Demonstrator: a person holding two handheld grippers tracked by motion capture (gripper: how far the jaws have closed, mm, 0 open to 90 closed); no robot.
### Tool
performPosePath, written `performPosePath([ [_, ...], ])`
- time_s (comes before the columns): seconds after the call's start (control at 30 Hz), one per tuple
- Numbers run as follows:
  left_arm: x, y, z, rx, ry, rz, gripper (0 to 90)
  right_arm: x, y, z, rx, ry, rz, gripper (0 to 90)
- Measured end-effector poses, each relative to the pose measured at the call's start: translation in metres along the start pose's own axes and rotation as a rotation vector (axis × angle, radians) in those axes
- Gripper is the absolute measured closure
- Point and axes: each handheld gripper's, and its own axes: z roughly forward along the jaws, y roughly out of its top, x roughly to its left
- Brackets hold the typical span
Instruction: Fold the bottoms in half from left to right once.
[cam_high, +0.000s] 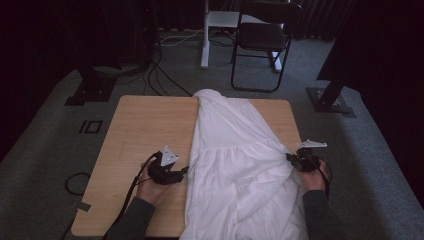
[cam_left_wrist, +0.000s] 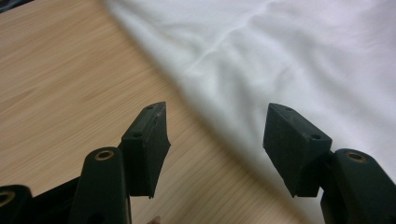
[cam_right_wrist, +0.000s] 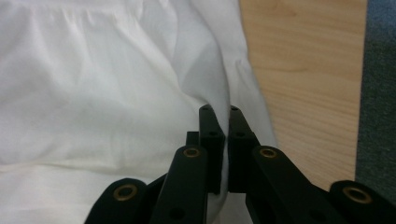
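A white, gathered cotton garment (cam_high: 235, 165) is lying spread lengthwise over the right half of a light wooden bench (cam_high: 145, 130), its far end reaching the bench's back edge and its near end spilling over the front edge between the person's dark sleeves. The right gripper (cam_high: 292, 158) is sitting at the garment's right border, near the bench's right edge; in the right gripper view its black jaws are pressing together on a fold of the white cloth (cam_right_wrist: 116, 84), which is pulling into a taut crease running away from the right gripper (cam_right_wrist: 223, 122). The left gripper (cam_high: 181, 172) is resting low over bare wood just beside the garment's left hem, jaws spread wide and holding nothing. In the left gripper view, the left gripper (cam_left_wrist: 217, 128) is framing the line where the white fabric (cam_left_wrist: 289, 60) meets the wood grain (cam_left_wrist: 70, 84). Behind the bench, a black folding chair (cam_high: 262, 37) is standing on grey carpet (cam_high: 380, 165).
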Motion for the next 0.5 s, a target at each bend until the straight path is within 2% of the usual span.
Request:
performPosePath([
  [0.1, -0.011, 0.008, 0.015, -0.002, -0.045, 0.019, 38.8, 0.001, -0.003, 0.007, 0.023, -0.001, -0.009, 87.7],
  [0.2, -0.024, 0.011, 0.035, 0.026, -0.082, 0.034, 38.3, 0.002, -0.006, 0.014, 0.040, 0.002, -0.018, 87.6],
  [0.27, -0.027, 0.011, 0.040, 0.036, -0.091, 0.042, 37.8, 0.002, -0.008, 0.016, 0.048, 0.007, -0.019, 87.5],
  [0.3, -0.034, 0.008, 0.055, 0.075, -0.111, 0.056, 37.8, 0.002, -0.008, 0.017, 0.051, 0.008, -0.021, 87.4],
  [0.33, -0.035, 0.007, 0.061, 0.094, -0.121, 0.051, 38.4, 0.002, -0.011, 0.021, 0.061, 0.019, -0.019, 86.9],
  [0.4, -0.036, 0.002, 0.071, 0.136, -0.137, 0.054, 45.5, 0.002, -0.012, 0.021, 0.054, 0.028, -0.013, 86.6],
  [0.43, -0.036, 0.001, 0.074, 0.147, -0.139, 0.063, 51.9, 0.002, -0.013, 0.021, 0.054, 0.032, -0.012, 86.5],
  [0.47, -0.034, 0.001, 0.074, 0.145, -0.140, 0.062, 56.2, 0.002, -0.013, 0.020, 0.054, 0.033, -0.012, 86.5],
  [0.5, -0.033, 0.003, 0.074, 0.160, -0.126, 0.069, 64.1, 0.003, -0.013, 0.020, 0.053, 0.032, -0.011, 86.5],
])
